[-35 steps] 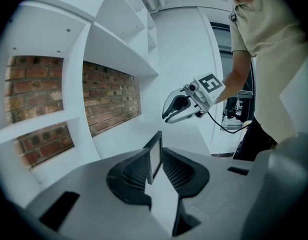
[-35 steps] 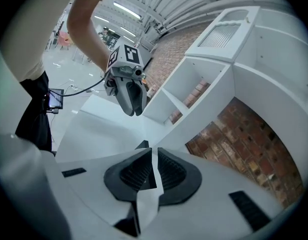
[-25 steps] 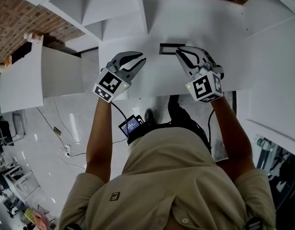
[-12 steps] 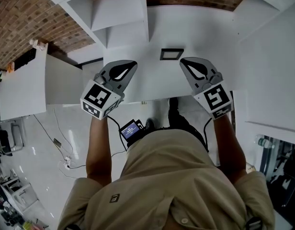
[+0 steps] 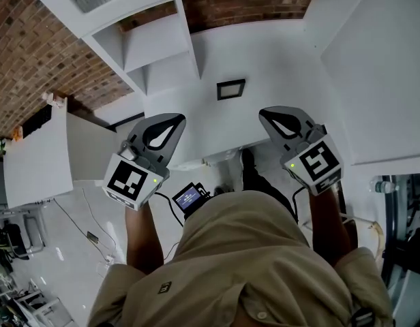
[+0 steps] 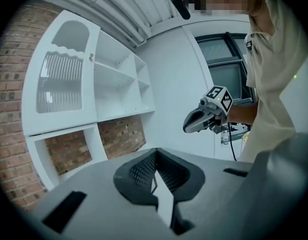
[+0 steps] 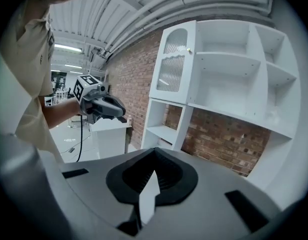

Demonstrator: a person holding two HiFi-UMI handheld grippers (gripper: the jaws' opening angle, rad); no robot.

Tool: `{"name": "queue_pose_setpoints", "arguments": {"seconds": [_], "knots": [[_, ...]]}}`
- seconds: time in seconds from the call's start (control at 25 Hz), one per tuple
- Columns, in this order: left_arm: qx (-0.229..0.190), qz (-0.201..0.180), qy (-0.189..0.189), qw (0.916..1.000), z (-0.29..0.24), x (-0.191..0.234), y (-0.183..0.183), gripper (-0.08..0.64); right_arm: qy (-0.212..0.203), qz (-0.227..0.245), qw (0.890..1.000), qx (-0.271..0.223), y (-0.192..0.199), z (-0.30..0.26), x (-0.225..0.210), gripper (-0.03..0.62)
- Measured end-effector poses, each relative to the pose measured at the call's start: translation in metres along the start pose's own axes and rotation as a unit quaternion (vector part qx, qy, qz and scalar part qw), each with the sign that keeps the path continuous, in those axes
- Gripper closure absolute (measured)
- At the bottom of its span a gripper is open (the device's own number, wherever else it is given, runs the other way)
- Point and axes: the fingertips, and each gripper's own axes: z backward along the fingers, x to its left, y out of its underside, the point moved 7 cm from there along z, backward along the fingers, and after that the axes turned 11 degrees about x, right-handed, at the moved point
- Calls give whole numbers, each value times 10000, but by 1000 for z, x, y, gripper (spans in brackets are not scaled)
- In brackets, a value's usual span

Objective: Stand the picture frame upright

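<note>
A small dark picture frame [image 5: 231, 89] sits on the white tabletop [image 5: 264, 60], in front of the brick wall. From this angle I cannot tell whether it lies flat or stands. My left gripper [image 5: 174, 119] is shut and empty, held off the table's near edge to the frame's lower left. My right gripper [image 5: 267, 115] is also shut and empty, to the frame's lower right. Neither touches the frame. The left gripper view shows shut jaws [image 6: 155, 154] and the right gripper [image 6: 204, 117] in the air. The right gripper view shows shut jaws [image 7: 154, 154] and the left gripper [image 7: 100, 105].
White shelving [image 5: 152, 39] stands at the table's left, and a tall white cabinet with open shelves [image 7: 234, 69] is against the brick wall. A low white unit [image 5: 33, 155] is at the far left. The person's legs and a small screen [image 5: 188, 197] are below.
Both grippers have drawn back toward the person, away from the frame and off the table's edge. The head view has tilted up, so more brick wall shows.
</note>
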Motion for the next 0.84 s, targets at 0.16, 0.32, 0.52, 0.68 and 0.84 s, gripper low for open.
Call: {"name": "queue_pose_setpoints", "arguments": {"seconds": [0.16,0.32,0.52,0.68,0.84], "knots": [[24,-23,155,9999,2,-10,4,552,184,-151,9997,1,4,22,9,589],[101,-29,228,9997,2,-15,12,552,329,-252,9991,13,7,34,15,589],[83,-14,332,9994,2,-18,17,552,421,-319,9986,39,9,38,19,589],[29,-5,362,9993,3,-17,17,554,447,-344,9984,56,9,38,21,589],[13,-17,371,9993,1,-15,18,554,454,-351,9983,84,9,36,20,589]]}}
